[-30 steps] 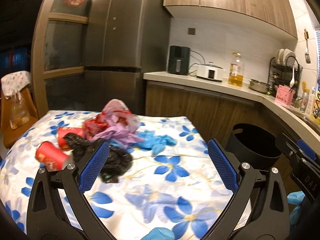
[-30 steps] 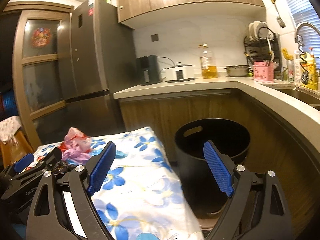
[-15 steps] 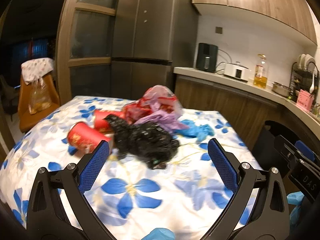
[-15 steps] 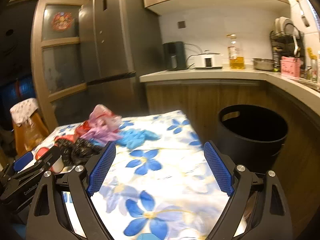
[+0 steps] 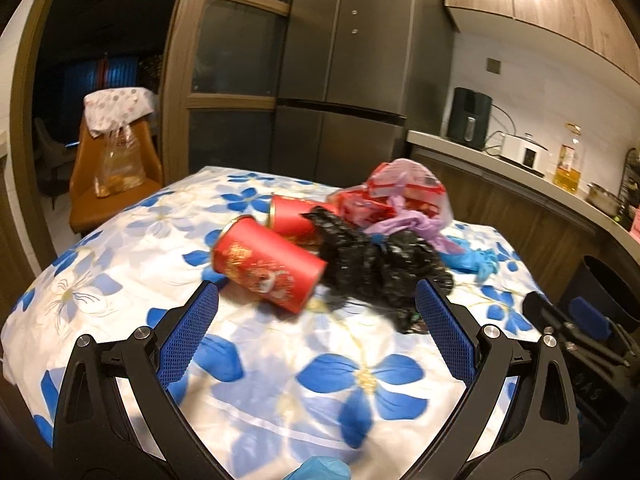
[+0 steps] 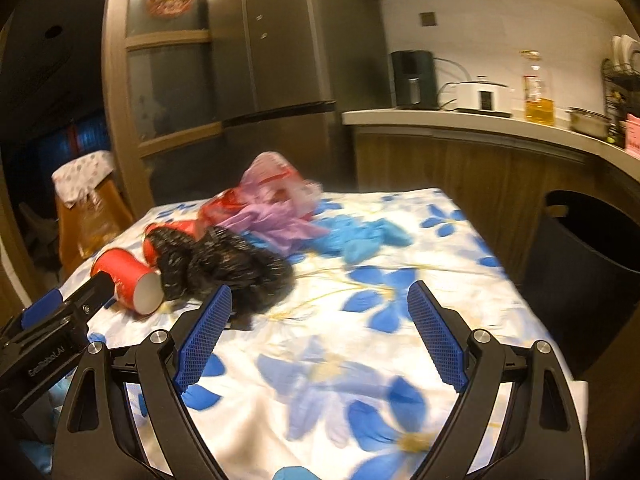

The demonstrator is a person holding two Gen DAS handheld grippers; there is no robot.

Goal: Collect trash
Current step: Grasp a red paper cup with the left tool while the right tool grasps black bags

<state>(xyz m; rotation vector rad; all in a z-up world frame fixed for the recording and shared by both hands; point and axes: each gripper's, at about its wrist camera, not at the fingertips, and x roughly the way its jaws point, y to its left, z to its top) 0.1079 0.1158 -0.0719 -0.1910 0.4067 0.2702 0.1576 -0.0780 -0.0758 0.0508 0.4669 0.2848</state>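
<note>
In the left wrist view, the left gripper (image 5: 316, 316) gapes empty, the nearer red paper cup (image 5: 269, 269) just ahead between its fingertips: the approach step. In the right wrist view, the right gripper (image 6: 318, 306) is likewise wide and empty, the crumpled black bag (image 6: 232, 266) ahead-left, the black bin (image 6: 588, 276) off right; closing in comes next.

You are in a dim kitchen with warm light. Ahead of you stands a tall dark fridge (image 5: 344, 80), and to its left a wooden door (image 5: 232, 80) with glass panes. Beyond the doorway (image 5: 92, 60) the next room is dark. An orange chair (image 5: 116, 176) sits there with a spotted cloth over its back. To your right a pale counter (image 6: 472, 124) on wood-fronted units runs along a white wall (image 6: 500, 20). Wooden cupboards (image 5: 540, 4) hang above, lit from beneath.
</note>
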